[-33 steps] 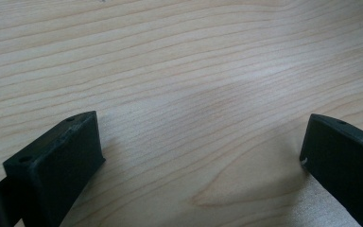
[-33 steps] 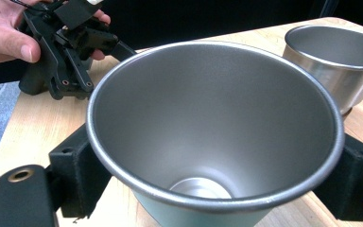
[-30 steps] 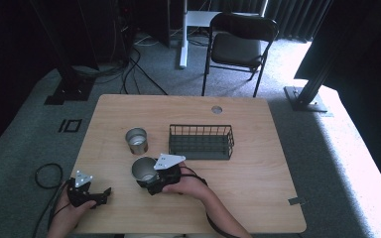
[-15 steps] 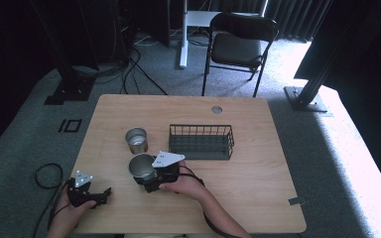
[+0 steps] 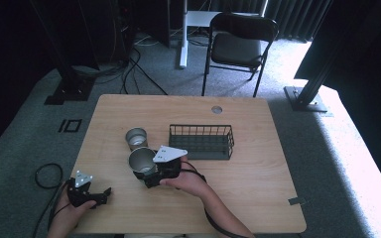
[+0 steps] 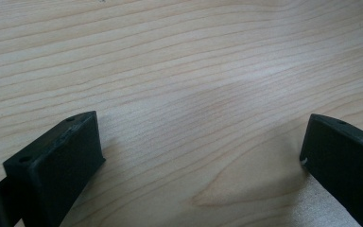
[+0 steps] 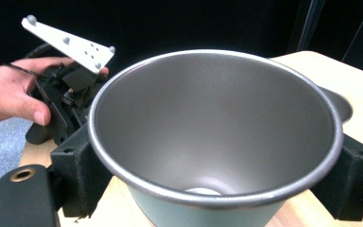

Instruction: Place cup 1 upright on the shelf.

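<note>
My right gripper (image 5: 146, 173) is shut on a steel cup (image 5: 140, 160) and holds it just above the table, left of centre; in the right gripper view the cup (image 7: 212, 137) sits upright between the two black jaws, its inside bare. A second steel cup (image 5: 136, 137) stands on the table just beyond it. A black wire basket (image 5: 201, 141) rests right of that cup. My left gripper (image 5: 105, 194) lies at the table's front left corner, open; in the left gripper view its fingers (image 6: 56, 161) spread wide over bare wood.
The wooden table (image 5: 258, 198) has a round cable hole (image 5: 217, 109) near its far edge. A black folding chair (image 5: 240, 47) stands behind the table. Cables trail on the carpet at the left.
My right gripper has carried the held cup up off the table and slightly toward the second cup. The left gripper has stayed put.
</note>
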Demonstrator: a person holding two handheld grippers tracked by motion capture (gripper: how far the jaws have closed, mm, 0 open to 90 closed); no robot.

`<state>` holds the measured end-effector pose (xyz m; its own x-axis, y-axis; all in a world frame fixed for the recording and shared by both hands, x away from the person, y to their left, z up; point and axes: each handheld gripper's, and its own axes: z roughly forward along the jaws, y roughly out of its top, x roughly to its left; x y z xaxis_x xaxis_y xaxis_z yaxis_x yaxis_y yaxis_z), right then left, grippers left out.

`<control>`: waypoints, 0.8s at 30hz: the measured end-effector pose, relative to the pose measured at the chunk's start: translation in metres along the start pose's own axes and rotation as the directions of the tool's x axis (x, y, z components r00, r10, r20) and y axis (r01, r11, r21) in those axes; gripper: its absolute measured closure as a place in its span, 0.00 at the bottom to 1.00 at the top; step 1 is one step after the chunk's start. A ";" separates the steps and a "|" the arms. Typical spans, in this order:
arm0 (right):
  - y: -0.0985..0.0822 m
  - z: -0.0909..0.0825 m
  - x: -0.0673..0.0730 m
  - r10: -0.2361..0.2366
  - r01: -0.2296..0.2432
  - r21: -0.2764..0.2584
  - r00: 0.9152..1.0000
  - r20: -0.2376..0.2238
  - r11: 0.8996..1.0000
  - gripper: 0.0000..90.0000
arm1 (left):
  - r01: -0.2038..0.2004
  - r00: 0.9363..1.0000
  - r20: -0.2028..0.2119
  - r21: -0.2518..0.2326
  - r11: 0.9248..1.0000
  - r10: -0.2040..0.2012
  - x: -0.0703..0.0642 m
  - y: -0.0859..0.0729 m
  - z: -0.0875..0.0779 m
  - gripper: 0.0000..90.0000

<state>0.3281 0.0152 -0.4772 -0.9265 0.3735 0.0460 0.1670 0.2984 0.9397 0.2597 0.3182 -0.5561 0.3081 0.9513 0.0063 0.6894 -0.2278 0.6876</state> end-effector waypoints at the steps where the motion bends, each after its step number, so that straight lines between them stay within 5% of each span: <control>1: 0.002 -0.001 -0.001 0.006 -0.006 -0.008 1.000 0.006 1.000 0.14 | 0.000 1.000 0.000 0.000 1.000 0.000 0.000 0.000 0.000 0.00; 12: 0.028 -0.017 -0.007 0.023 -0.021 -0.065 0.999 0.028 0.998 0.14 | -0.001 1.000 0.002 0.004 1.000 0.001 0.000 0.000 0.000 0.00; 24: 0.057 -0.044 -0.024 0.028 -0.013 -0.129 0.993 0.112 0.992 0.14 | 0.000 1.000 0.001 0.002 1.000 0.000 0.000 0.000 0.000 0.00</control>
<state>0.3448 -0.0152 -0.4102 -0.8777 0.4780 0.0338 0.1345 0.1779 0.9748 0.2596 0.3183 -0.5559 0.3088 0.9511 0.0057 0.6907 -0.2283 0.6862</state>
